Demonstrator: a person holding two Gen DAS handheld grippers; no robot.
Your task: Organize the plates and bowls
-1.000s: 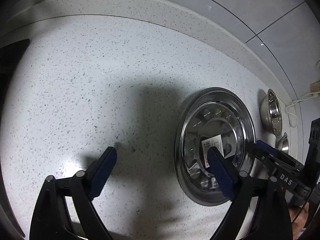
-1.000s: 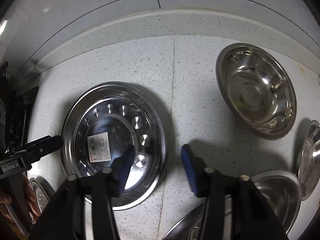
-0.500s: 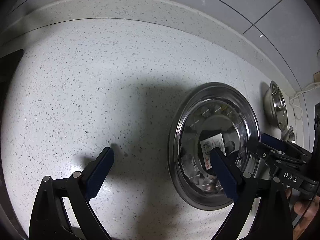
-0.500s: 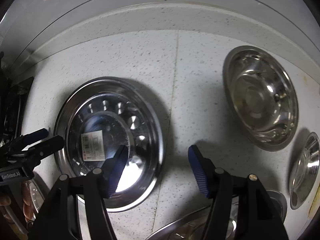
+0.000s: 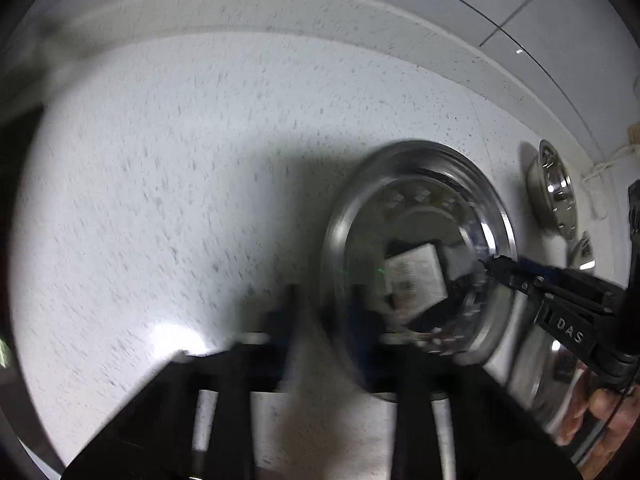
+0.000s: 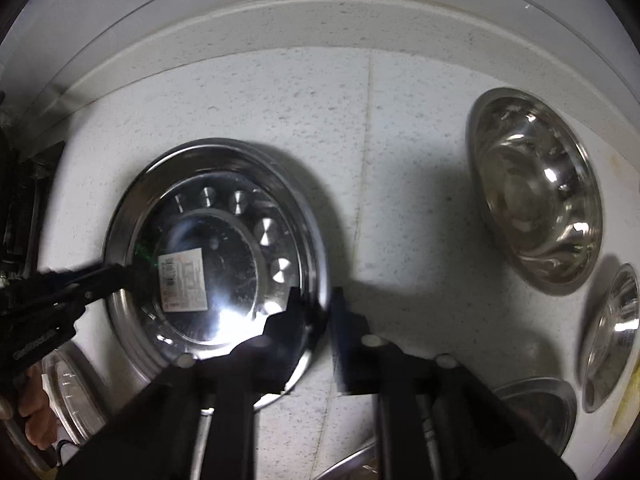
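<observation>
A large steel plate (image 6: 216, 248) with a white label sticker lies on the speckled white counter (image 6: 280, 112); it also shows in the left wrist view (image 5: 416, 256), blurred. My right gripper (image 6: 314, 312) is shut on the plate's right rim, one finger inside, one outside. My left gripper (image 5: 320, 320) is shut on the plate's left rim; its fingers are blurred. The left gripper also shows at the plate's left edge in the right wrist view (image 6: 116, 276). The right gripper shows in the left wrist view (image 5: 500, 268).
A large steel bowl (image 6: 532, 192) lies right of the plate, a smaller steel dish (image 6: 612, 332) farther right, another dish (image 6: 532, 400) at the lower right. A steel dish (image 6: 76, 392) lies at the lower left. A raised counter ledge and tiled wall run behind.
Both grippers have closed from wide open onto opposite rims of the labelled plate. The left view is now motion-blurred.
</observation>
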